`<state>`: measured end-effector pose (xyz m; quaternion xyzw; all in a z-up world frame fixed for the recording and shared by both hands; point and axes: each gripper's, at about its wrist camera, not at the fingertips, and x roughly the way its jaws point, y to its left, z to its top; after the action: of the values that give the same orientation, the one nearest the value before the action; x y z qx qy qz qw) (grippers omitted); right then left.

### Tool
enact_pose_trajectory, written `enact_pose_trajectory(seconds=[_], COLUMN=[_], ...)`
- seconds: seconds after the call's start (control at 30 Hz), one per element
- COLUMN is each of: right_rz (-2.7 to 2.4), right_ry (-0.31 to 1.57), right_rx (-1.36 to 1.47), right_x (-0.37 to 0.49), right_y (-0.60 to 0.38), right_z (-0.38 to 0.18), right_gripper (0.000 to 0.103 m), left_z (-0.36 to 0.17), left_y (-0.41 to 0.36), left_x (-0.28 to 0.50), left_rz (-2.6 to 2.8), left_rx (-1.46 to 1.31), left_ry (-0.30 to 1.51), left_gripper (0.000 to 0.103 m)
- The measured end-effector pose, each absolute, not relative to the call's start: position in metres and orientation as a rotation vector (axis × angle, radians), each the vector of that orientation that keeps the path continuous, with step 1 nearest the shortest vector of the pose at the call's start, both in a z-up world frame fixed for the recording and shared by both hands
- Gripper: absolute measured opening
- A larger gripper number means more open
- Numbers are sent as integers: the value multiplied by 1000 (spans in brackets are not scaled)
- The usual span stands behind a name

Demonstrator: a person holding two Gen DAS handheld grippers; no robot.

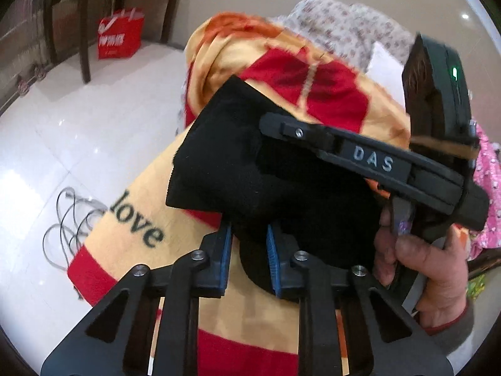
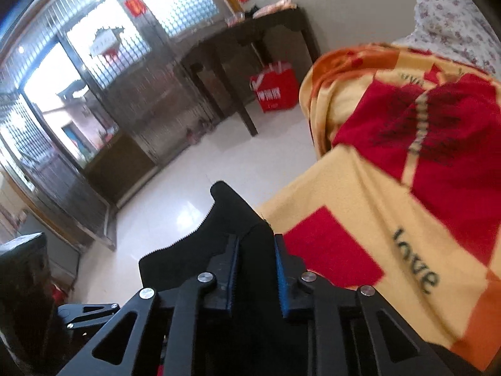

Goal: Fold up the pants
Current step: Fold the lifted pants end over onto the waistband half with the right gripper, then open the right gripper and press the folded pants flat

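The black pants [image 1: 225, 159] hang bunched in the air above a bed with a yellow and red blanket [image 1: 316, 84]. My left gripper [image 1: 249, 235] is shut on the black cloth, which fills the gap between its blue pads [image 1: 226, 250]. The right gripper's body and the hand holding it [image 1: 416, 250] show at the right of the left wrist view. In the right wrist view my right gripper [image 2: 256, 244] is shut on the pants [image 2: 219, 228], with cloth standing up between the blue pads [image 2: 281, 279]. The blanket [image 2: 391, 188] lies to its right.
A white tiled floor [image 1: 94, 131] lies left of the bed, with a grey cable [image 1: 72, 216] on it. A dark wooden table [image 2: 247, 40] and a red bag [image 2: 275, 89] stand by the wall. Floral bedding [image 1: 344, 28] is piled at the bed's far end.
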<state>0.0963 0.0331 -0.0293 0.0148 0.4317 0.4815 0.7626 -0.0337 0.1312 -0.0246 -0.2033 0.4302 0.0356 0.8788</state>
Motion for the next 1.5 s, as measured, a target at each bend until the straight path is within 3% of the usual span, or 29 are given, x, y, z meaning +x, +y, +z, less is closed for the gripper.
enact_pose_trajectory(seconds=[0.23, 0.4, 0.47, 0.5, 0.53, 0.67, 0.87, 0.97, 1.03, 1.1, 1.3, 1.37, 1.43, 1.5], right_rz=[1007, 784, 610, 533, 459, 378, 396, 481, 516, 509, 535, 506, 504, 526], right_ry=[775, 723, 749, 770, 797, 838, 774, 783, 806, 836, 911, 907, 890, 868], right_rx=[165, 269, 294, 305, 333, 490, 592, 651, 661, 632, 583, 505, 460, 466], right_x=[66, 36, 27, 23, 20, 2, -17, -15, -3, 1, 17, 19, 17, 14], right_y=[-57, -164, -210, -228, -248, -305, -325, -317, -305, -294, -263, -252, -244, -242], right_z=[38, 48, 36, 29, 19, -9, -1, -3, -9, -14, -37, -39, -37, -35], right_gripper=[18, 19, 28, 41, 45, 47, 50, 61, 68, 69, 70, 66, 26, 21], left_z=[36, 31, 17, 6, -5, -24, 0, 17, 26, 28, 5, -12, -23, -28], left_y=[62, -25, -56, -73, -86, -110, -100, -87, -73, -62, -35, -30, -28, -26], left_x=[-51, -53, -50, -46, -42, -37, -42, -50, -53, -51, -34, -24, -20, -19], left_rz=[-109, -295, -355, -376, -389, -385, -467, -477, -476, -443, -300, -252, -239, -226], left_rx=[-256, -99, -46, -10, 18, 96, 47, 25, -2, -2, -11, -11, -17, -25], left_ry=[736, 728, 755, 782, 812, 841, 868, 844, 824, 799, 835, 877, 911, 934], left_gripper=[16, 16, 16, 16, 16, 16, 31, 31, 46, 57, 58, 58, 58, 58])
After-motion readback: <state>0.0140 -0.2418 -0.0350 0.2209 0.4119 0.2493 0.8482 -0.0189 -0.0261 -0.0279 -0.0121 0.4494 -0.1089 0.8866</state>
